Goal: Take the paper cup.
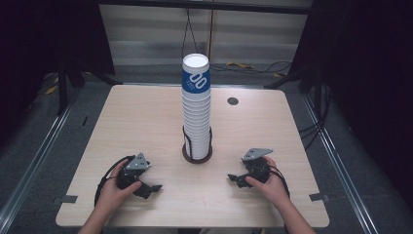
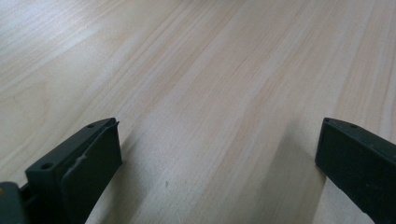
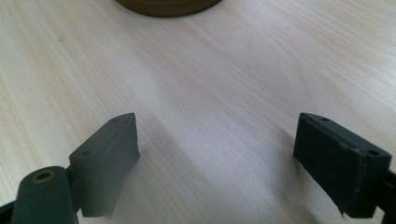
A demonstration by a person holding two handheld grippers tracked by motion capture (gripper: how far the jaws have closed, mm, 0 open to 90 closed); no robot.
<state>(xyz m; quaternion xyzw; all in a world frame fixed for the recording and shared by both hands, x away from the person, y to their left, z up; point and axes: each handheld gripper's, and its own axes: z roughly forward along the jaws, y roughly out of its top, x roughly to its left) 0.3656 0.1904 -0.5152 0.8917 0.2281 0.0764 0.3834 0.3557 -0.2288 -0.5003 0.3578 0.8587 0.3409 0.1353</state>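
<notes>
We rest both grippers near the light wooden table's [image 1: 146,117] front edge, left gripper [image 1: 148,189] and right gripper [image 1: 237,179] both spread wide and empty. The tall stack of white paper cups [image 1: 197,114] stands untouched mid-table in its dark round holder [image 1: 197,154]; nothing looks started.

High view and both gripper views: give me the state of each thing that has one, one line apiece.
Cup stack: upright in its holder, nested, untouched.
Holder: flat on the table, round base, wire uprights around the lowest cups.
Left gripper: open, empty, low over the wood.
Right gripper: open, empty, pointing toward the holder's base.
</notes>
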